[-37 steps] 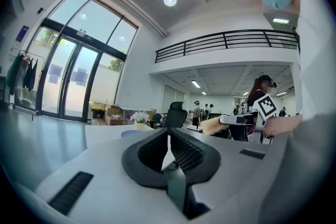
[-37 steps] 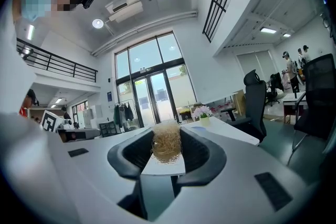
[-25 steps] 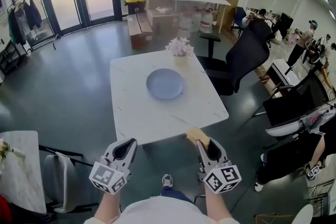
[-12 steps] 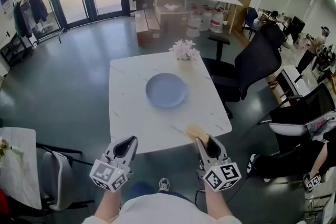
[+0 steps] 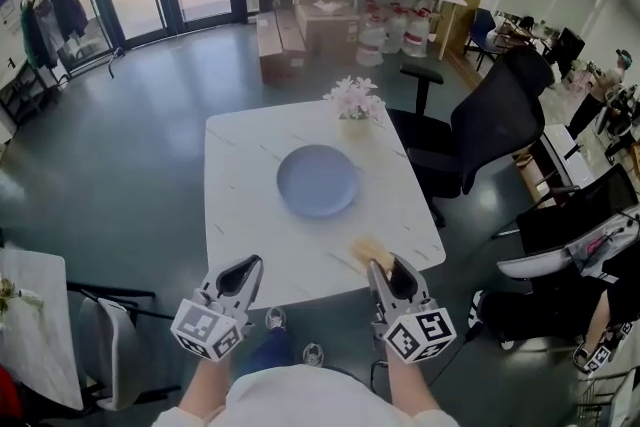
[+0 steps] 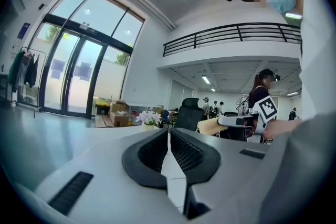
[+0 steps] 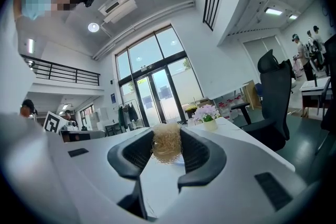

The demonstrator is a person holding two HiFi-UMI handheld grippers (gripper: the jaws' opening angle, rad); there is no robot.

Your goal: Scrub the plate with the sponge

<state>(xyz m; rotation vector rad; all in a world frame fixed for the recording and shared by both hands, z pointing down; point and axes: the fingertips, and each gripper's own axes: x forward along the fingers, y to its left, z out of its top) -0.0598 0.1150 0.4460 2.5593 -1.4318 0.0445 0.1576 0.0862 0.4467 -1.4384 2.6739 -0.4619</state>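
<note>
sponge [image 7: 166, 149] in right claw [image 5: 380, 267], held level

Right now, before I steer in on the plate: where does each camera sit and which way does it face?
Head view: on the person's head, looking steeply down at the table and plate; forearms, left tool and right tool show.
Left gripper view: on the left tool, looking across the table toward the flowers; shut jaws, the person's shirt.
Right gripper view: on the right tool, facing the flowers; jaws clamp the sponge.
Shared: flowers appear in all three.
</note>
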